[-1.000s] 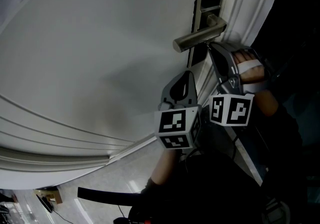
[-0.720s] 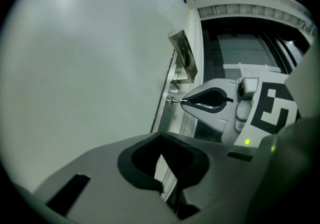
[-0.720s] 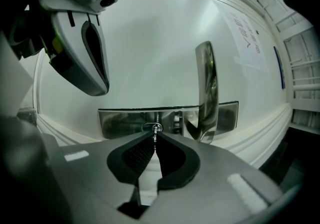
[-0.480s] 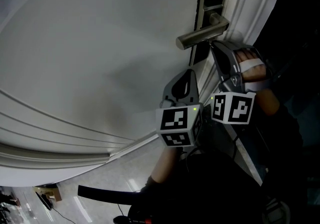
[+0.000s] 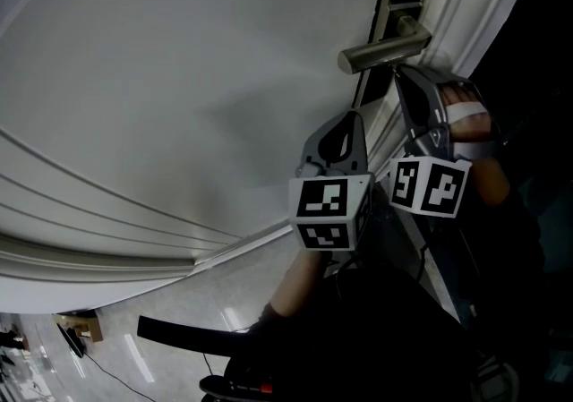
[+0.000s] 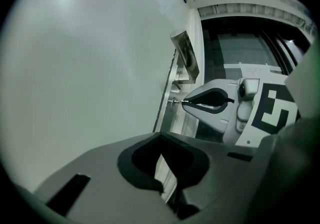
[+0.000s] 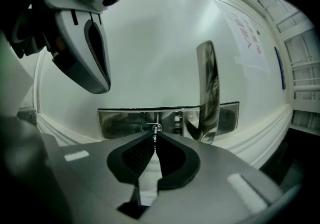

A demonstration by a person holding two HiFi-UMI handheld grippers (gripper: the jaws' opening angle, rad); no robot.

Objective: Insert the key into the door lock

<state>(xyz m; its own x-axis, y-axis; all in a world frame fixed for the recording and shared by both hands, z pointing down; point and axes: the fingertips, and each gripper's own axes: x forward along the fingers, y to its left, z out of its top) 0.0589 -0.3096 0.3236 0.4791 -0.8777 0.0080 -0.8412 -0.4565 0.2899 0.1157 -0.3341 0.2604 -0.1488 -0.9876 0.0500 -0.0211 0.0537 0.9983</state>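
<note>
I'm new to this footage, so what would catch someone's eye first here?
The right gripper is shut on a key whose tip is at the keyhole in the metal lock plate. Beside it is the door handle; the left gripper hovers shut near the white door.

The left gripper (image 6: 162,138) points towards the door handle (image 6: 185,56), fingers closed together on nothing. Just below the door handle, the right gripper (image 6: 184,102) pinches a key (image 6: 177,101) whose tip meets the lock (image 6: 171,103). The white door (image 6: 90,68) lies left of the handle.
</note>
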